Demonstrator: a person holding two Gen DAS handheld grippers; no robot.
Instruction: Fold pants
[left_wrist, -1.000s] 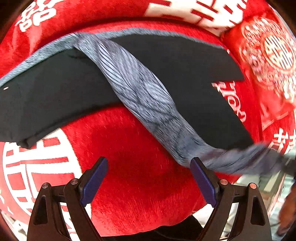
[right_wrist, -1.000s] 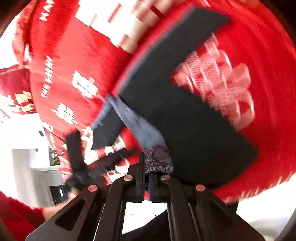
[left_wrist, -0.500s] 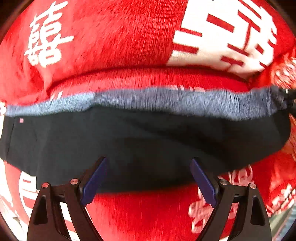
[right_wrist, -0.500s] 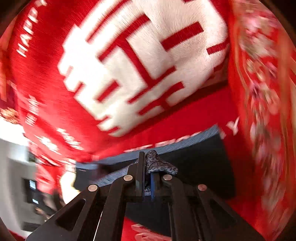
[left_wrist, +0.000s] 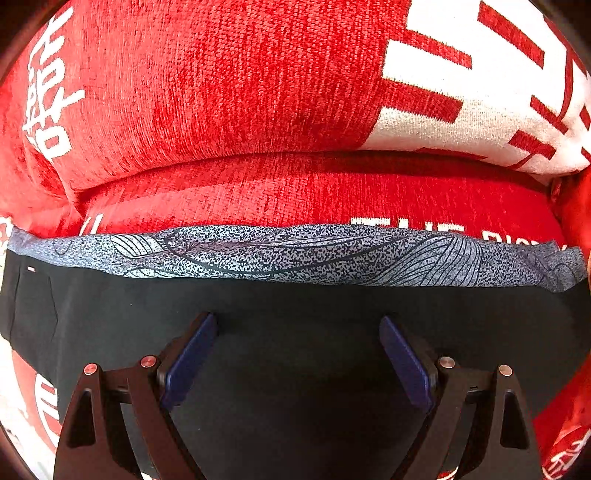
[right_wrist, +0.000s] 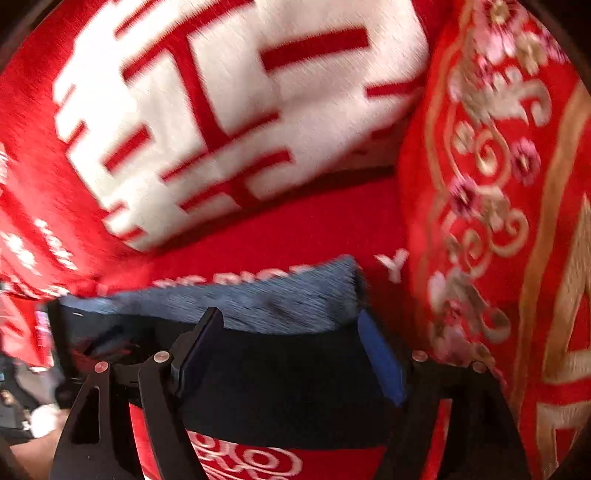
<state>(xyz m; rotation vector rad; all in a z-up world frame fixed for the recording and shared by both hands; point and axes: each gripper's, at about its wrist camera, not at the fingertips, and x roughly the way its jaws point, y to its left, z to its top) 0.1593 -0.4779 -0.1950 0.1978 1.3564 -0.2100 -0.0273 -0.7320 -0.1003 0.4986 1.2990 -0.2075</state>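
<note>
Black pants (left_wrist: 295, 350) lie flat on a red sofa seat, with a grey patterned strip (left_wrist: 295, 254) running along their far edge. My left gripper (left_wrist: 297, 332) is open and empty, just above the black cloth near its middle. In the right wrist view the same pants (right_wrist: 280, 380) and grey strip (right_wrist: 236, 299) show, blurred. My right gripper (right_wrist: 291, 325) is open and empty over the right end of the pants, its fingertips near the end of the grey strip.
A red sofa back cushion (left_wrist: 221, 92) with white characters rises right behind the pants. A red embroidered pillow (right_wrist: 498, 221) stands close on the right of my right gripper. The red seat cover (right_wrist: 332, 229) shows between pants and cushion.
My right gripper carried the grey strip across, laid it flat along the far edge of the pants and let go. My left gripper moved in closer over the black cloth.
</note>
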